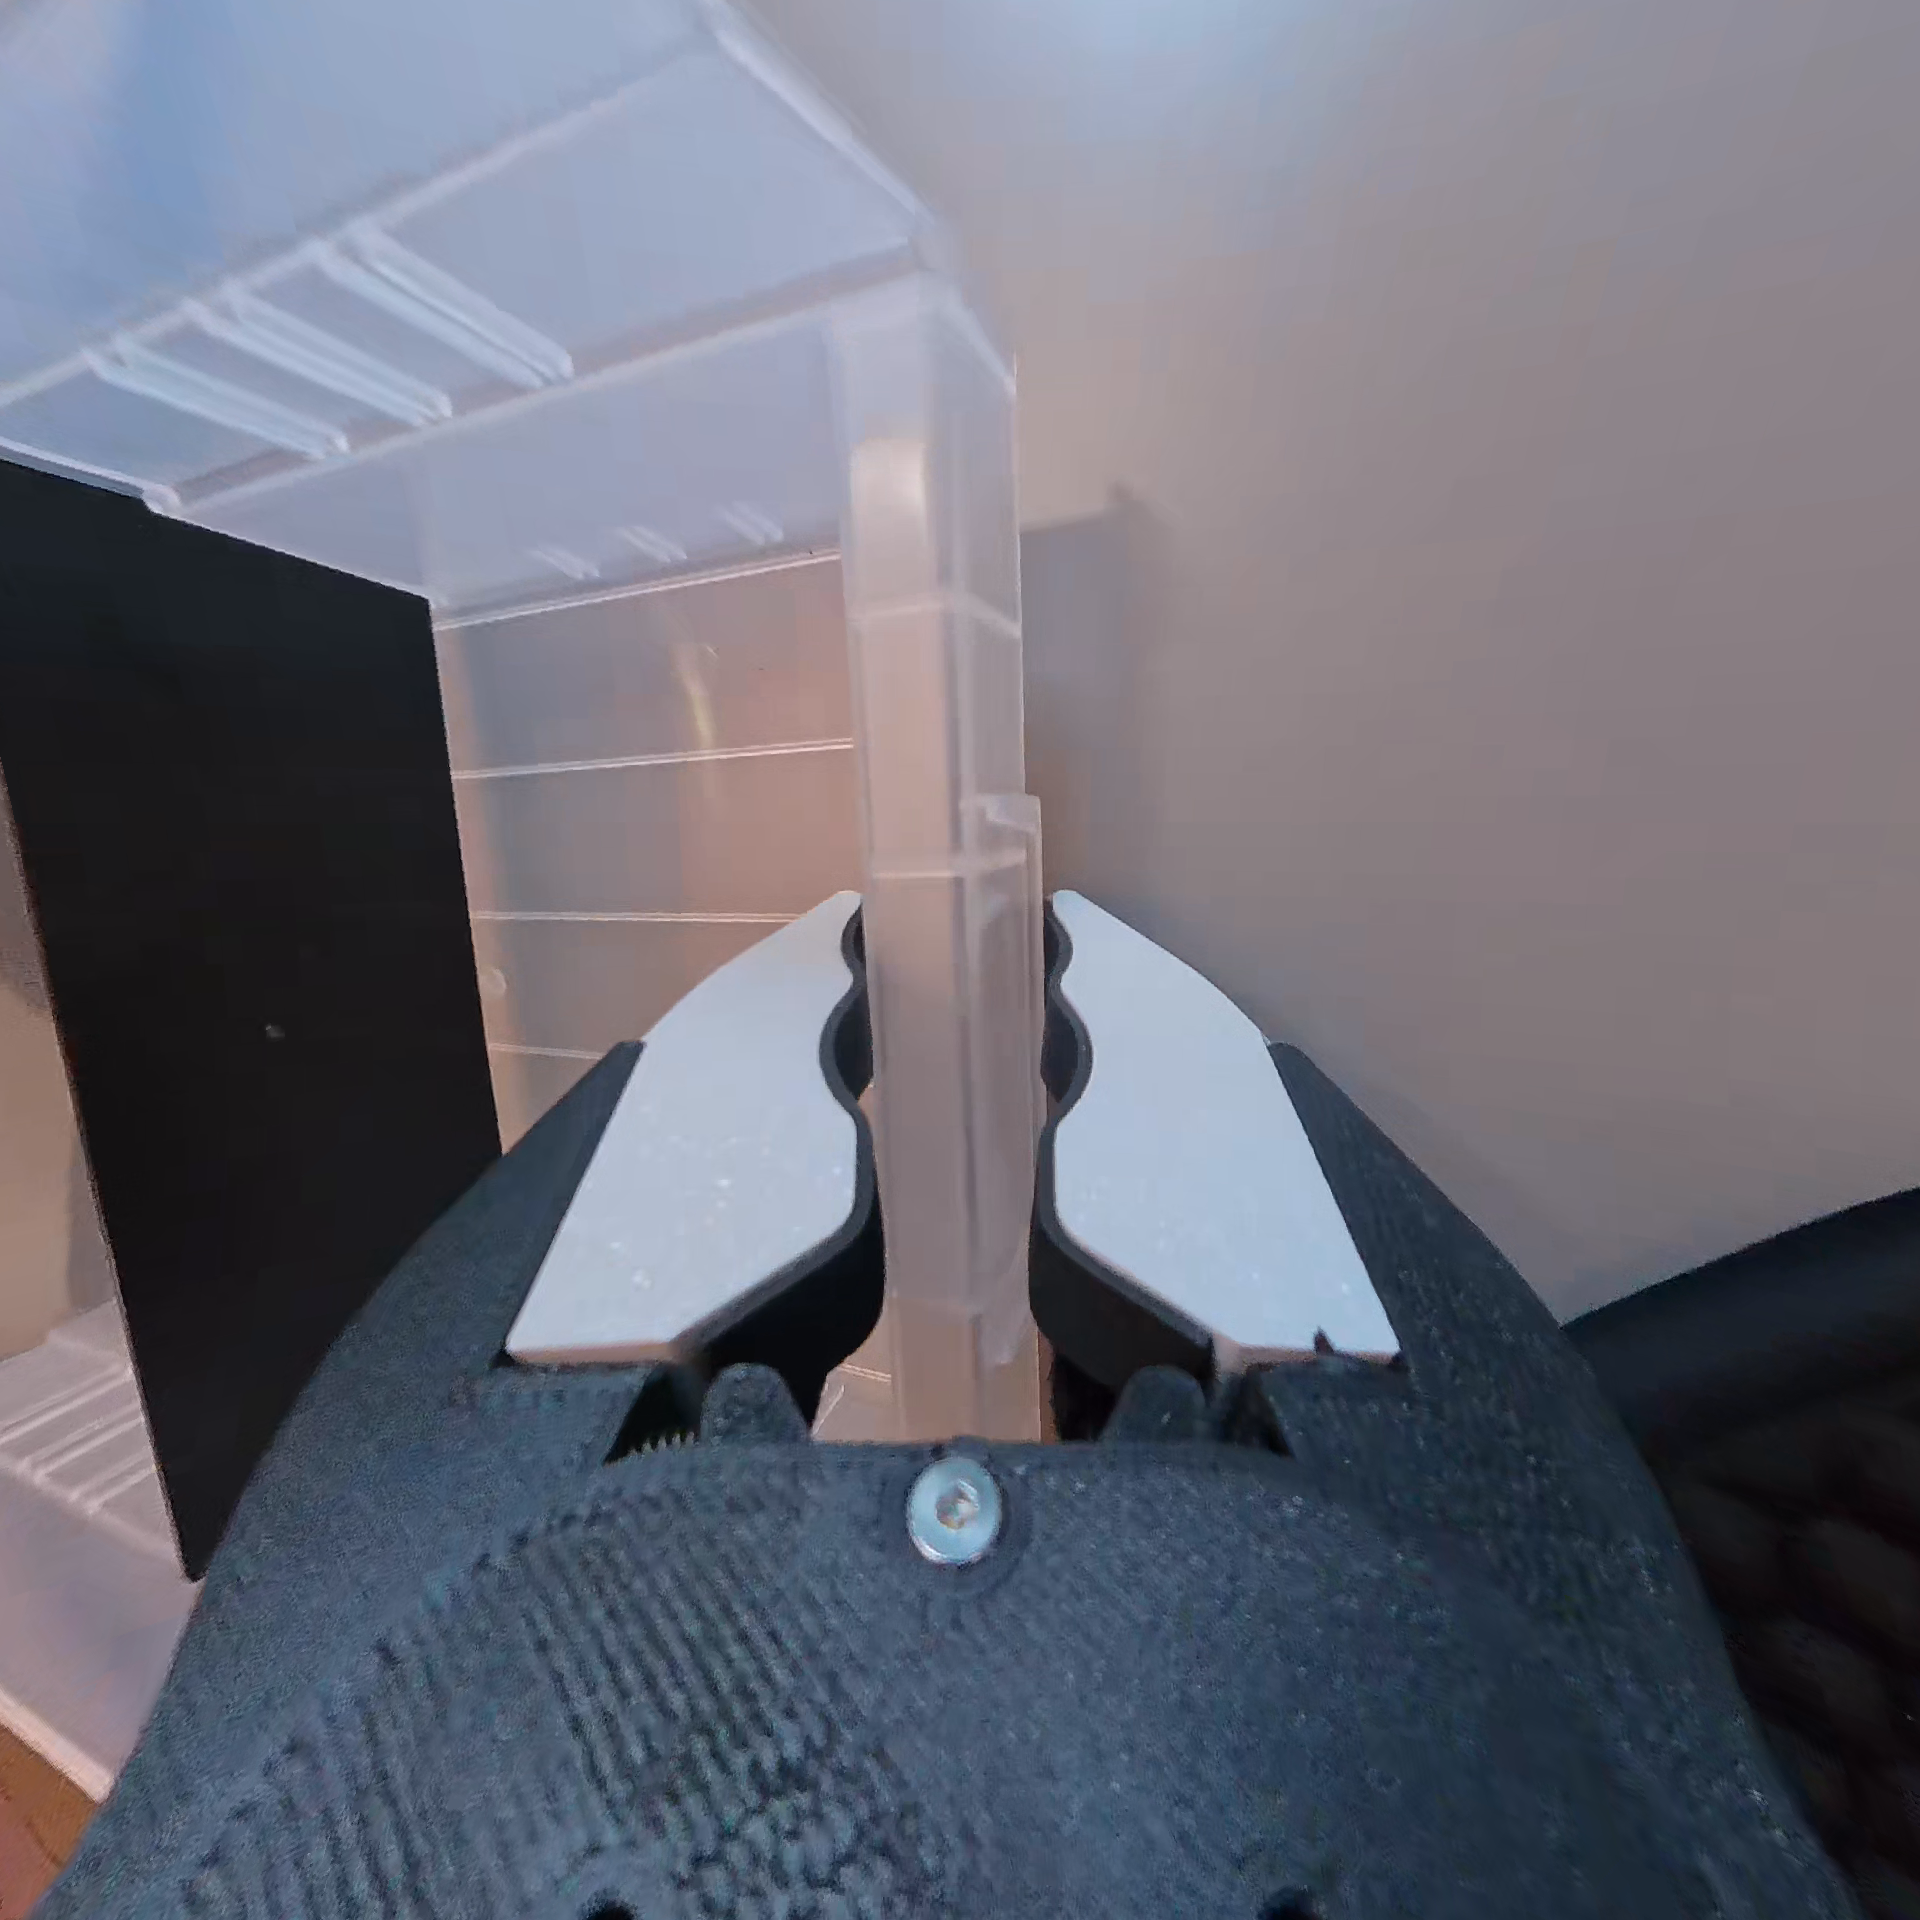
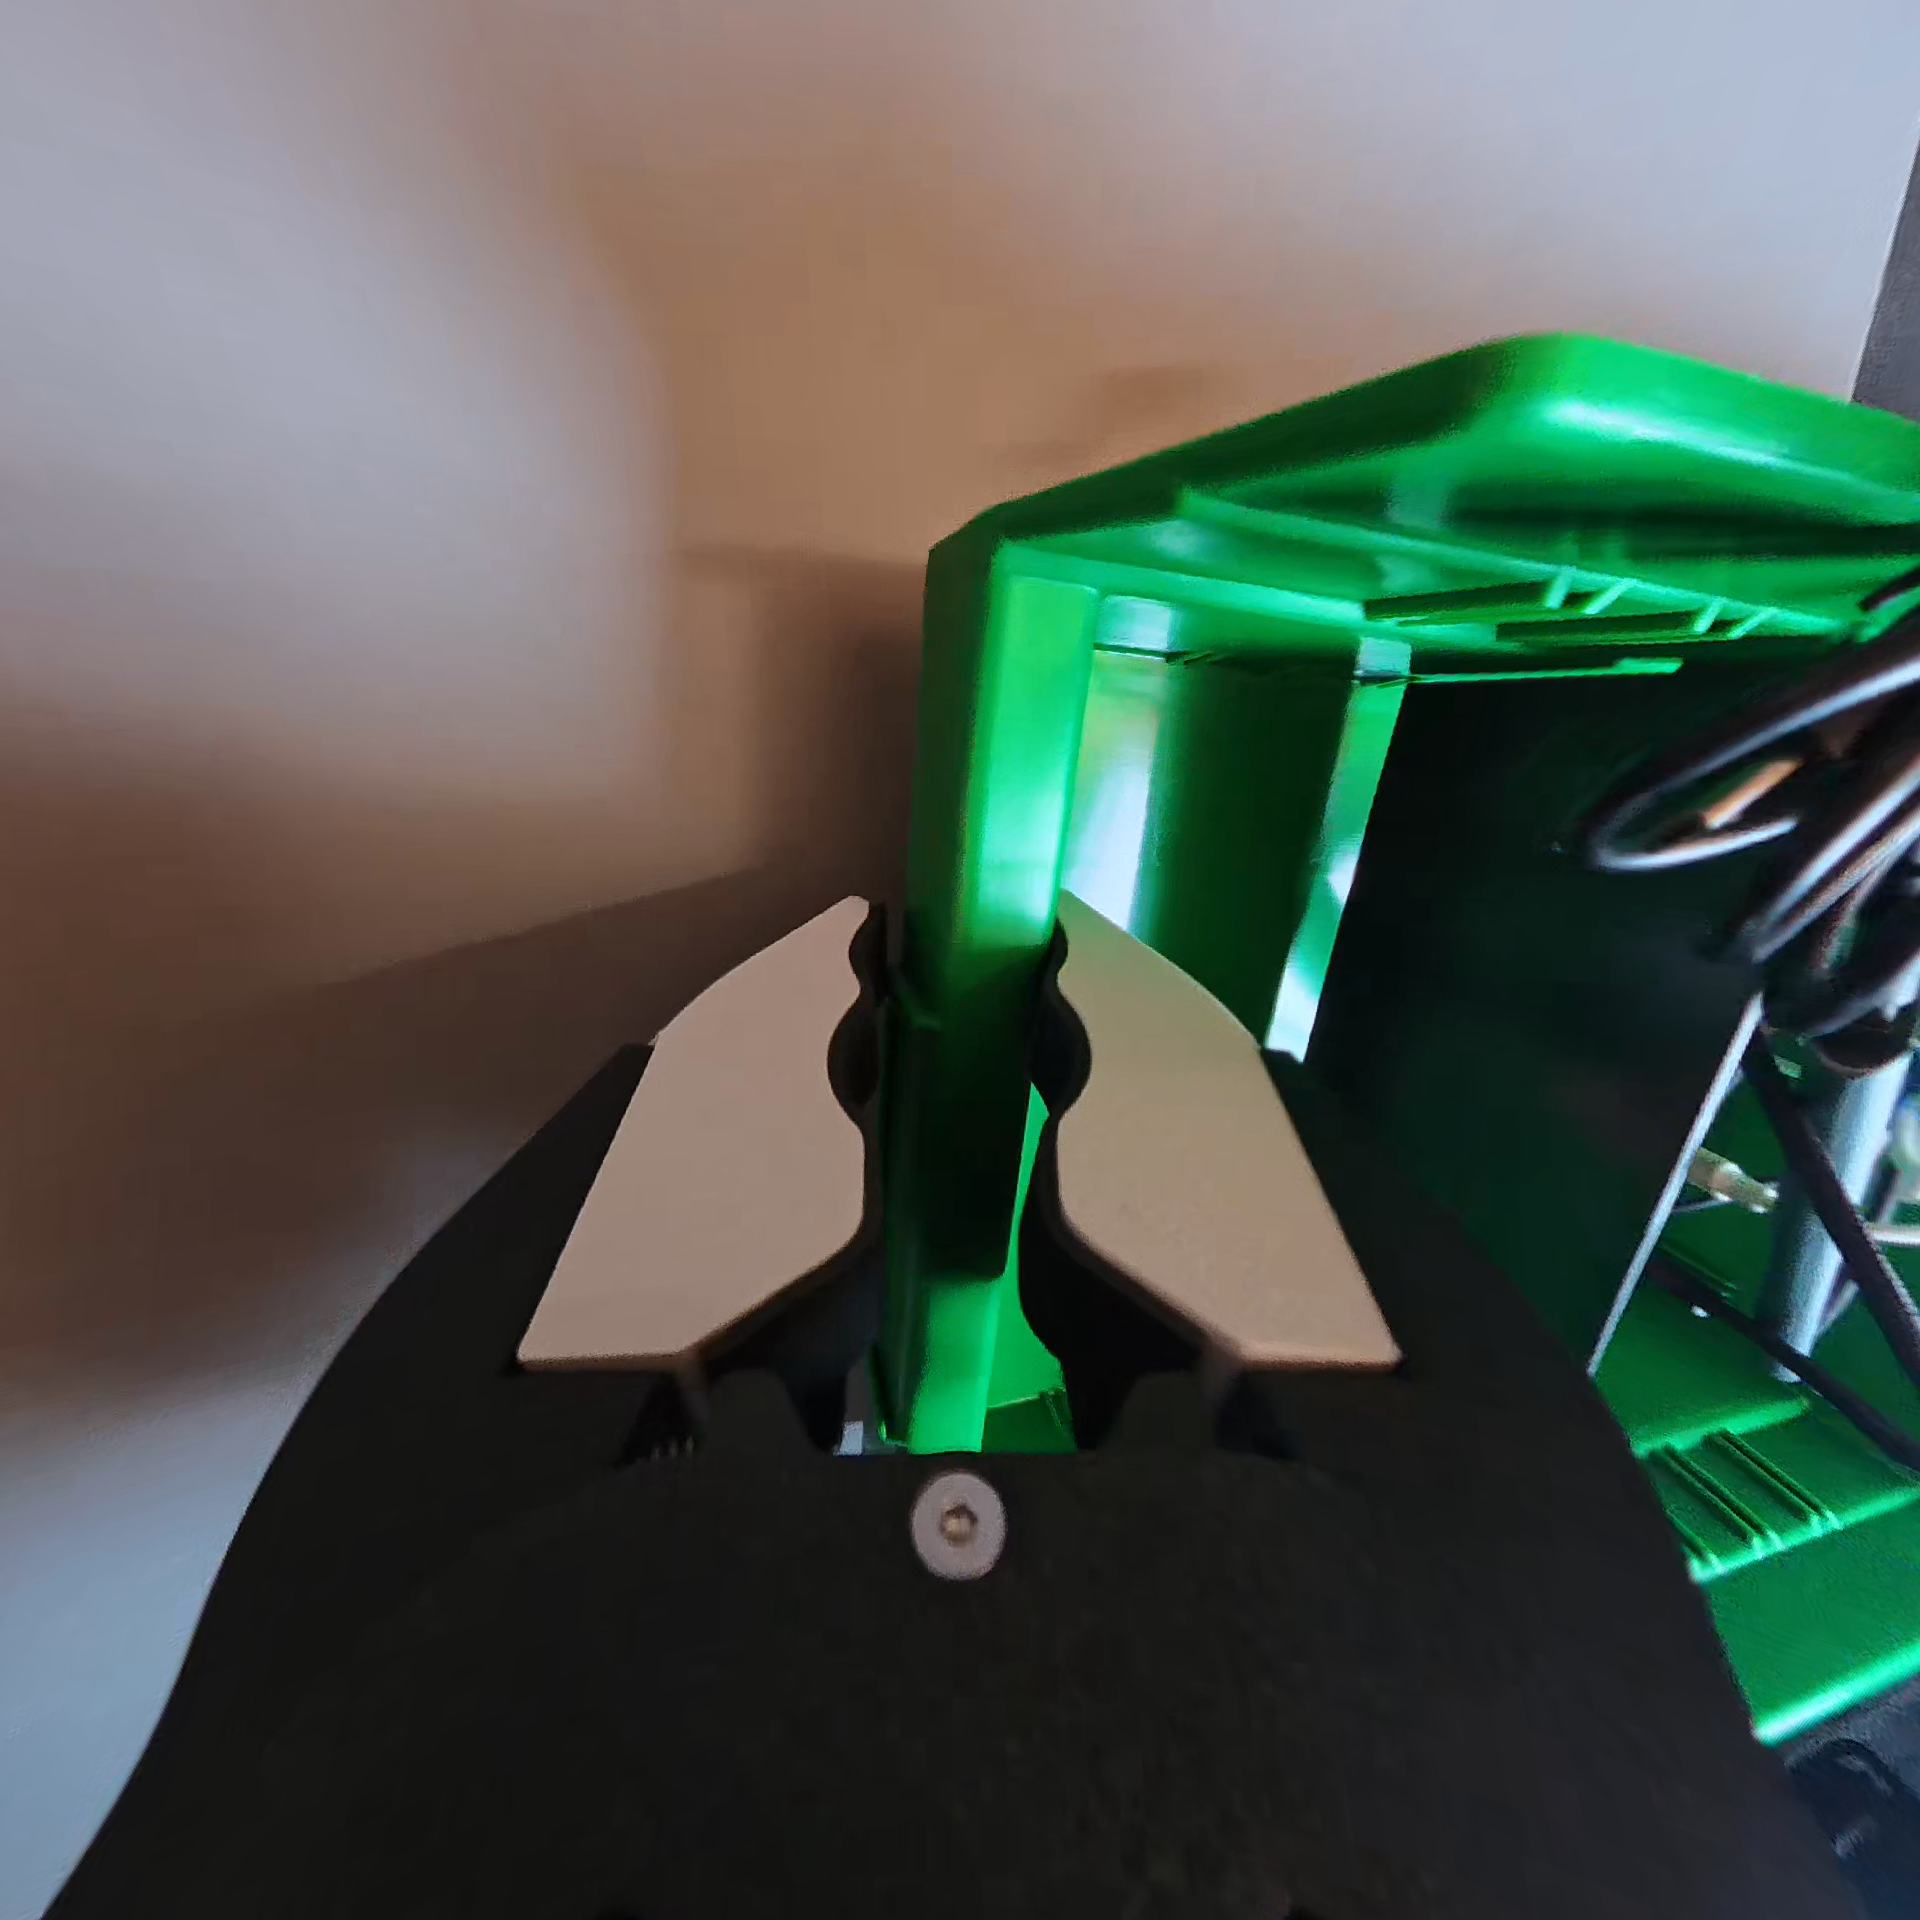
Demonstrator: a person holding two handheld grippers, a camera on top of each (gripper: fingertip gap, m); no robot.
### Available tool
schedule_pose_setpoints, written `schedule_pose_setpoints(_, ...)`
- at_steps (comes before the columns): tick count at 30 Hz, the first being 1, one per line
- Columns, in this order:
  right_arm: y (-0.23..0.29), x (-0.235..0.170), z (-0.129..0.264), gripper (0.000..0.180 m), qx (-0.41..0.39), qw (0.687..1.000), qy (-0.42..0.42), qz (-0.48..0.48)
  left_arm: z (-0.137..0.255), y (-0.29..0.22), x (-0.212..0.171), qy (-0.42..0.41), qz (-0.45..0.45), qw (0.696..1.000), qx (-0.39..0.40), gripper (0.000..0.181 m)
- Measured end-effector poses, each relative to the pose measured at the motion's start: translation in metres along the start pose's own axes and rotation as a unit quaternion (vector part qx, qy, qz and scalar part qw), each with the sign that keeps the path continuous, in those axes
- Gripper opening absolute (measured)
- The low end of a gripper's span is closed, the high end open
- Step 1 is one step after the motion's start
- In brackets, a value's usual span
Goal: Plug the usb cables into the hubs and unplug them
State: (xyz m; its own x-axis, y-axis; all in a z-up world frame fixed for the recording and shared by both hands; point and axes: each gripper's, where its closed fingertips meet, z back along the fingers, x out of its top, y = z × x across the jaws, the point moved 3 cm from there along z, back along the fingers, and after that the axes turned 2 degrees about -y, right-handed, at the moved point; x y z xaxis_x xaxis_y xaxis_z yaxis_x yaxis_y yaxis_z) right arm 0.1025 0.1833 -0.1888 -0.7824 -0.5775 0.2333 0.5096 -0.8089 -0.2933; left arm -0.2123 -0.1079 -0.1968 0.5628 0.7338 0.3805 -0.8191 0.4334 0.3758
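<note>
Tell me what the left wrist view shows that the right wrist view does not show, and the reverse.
Only the left wrist view shows a clear plastic bin, with the left gripper closed on its rim, and a black panel inside it.

Only the right wrist view shows a green plastic bin, with the right gripper closed on its rim, and black cables with a metal plug inside it.

Both views show a plain pale wall behind, and jaws clamped on a bin edge. No hub is clearly visible in either.
</note>
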Motion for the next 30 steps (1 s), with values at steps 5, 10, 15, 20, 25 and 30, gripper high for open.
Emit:
schedule_pose_setpoints(5,0.032,0.010,0.007,0.027,-0.016,0.999,-0.009,0.049,0.002,-0.040,0.037,-0.047,-0.093,0.994,-0.031,0.030)
schedule_pose_setpoints(10,0.080,0.035,0.016,0.027,-0.024,0.995,-0.038,0.091,-0.004,-0.074,0.086,-0.102,-0.183,0.976,-0.057,0.031)
schedule_pose_setpoints(15,0.110,0.065,0.026,0.030,-0.091,0.991,-0.074,0.070,-0.017,-0.076,0.127,-0.142,-0.234,0.962,-0.028,0.031)
schedule_pose_setpoints(20,0.129,0.085,0.088,0.030,-0.107,0.957,-0.257,-0.082,0.004,-0.075,0.151,-0.232,-0.184,0.955,0.005,0.034)
schedule_pose_setpoints(25,0.094,0.000,0.147,0.036,-0.260,0.858,-0.319,-0.307,0.057,-0.114,0.190,-0.369,0.035,0.926,-0.073,0.034)
schedule_pose_setpoints(30,0.078,-0.061,0.116,0.056,-0.264,0.803,-0.284,-0.452,0.044,-0.151,0.239,-0.391,0.187,0.898,-0.076,0.051)
